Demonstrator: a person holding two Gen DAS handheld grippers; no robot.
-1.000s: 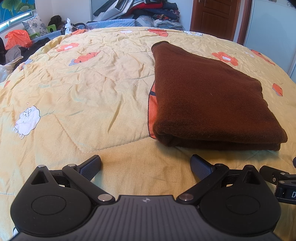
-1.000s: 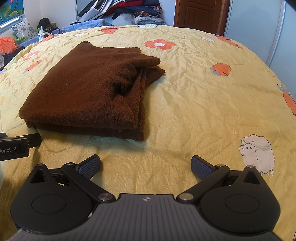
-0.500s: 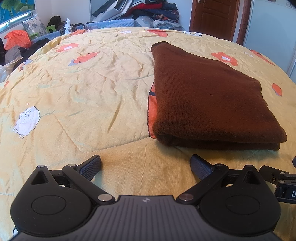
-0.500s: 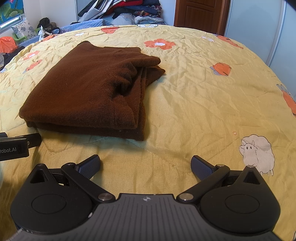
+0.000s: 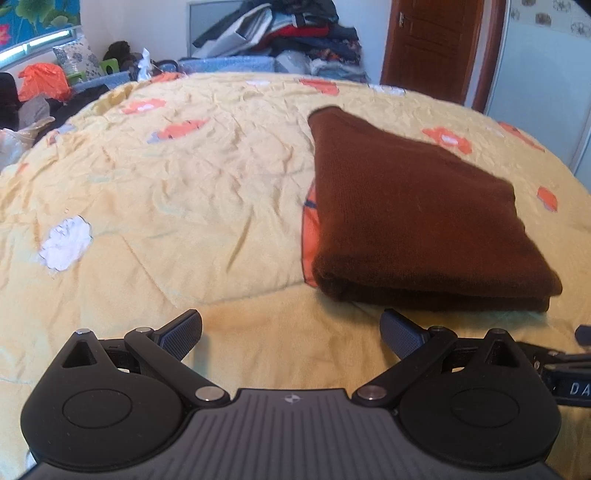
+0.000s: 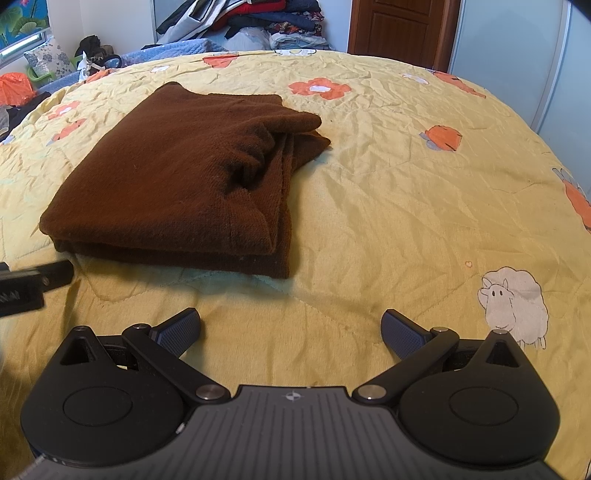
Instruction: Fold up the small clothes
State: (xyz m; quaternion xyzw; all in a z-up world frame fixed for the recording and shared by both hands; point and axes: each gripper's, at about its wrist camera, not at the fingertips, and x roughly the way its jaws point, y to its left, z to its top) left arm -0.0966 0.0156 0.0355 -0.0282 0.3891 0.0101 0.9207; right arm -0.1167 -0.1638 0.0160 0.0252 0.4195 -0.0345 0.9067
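You are holding both grippers low over the quilt (image 6: 388, 206) with nothing in either one. Your left gripper (image 5: 291, 332) is standing wide open, its two pads spread well apart and only bare quilt between them. Your right gripper (image 6: 291, 332) is standing just as wide and just as empty, and its body is showing at the right edge of the left view, so the two tools are hanging side by side.

Just ahead of both, the sweater (image 6: 177, 184) is lying flat on the quilt, already doubled into a thick brown packet. From your left gripper it is sitting ahead and to the right (image 5: 413, 221), its near folded edge just beyond the right pad. From your right gripper it is sitting ahead and to the left, with the loose layered edges and a bunched pocket of cloth facing the right side.

Judging by that shape, the folding looks nearly finished and you are pausing between steps. If another fold is wanted, you are needing to bring the right gripper forward to the ragged right edge, pinch all the layers together, and carry them over while the left gripper is pinning the near corner. The bunched spot probably wants smoothing first.

Farther off, a clothes pile (image 5: 280, 33) and a door (image 6: 402, 29) are standing beyond the bed.
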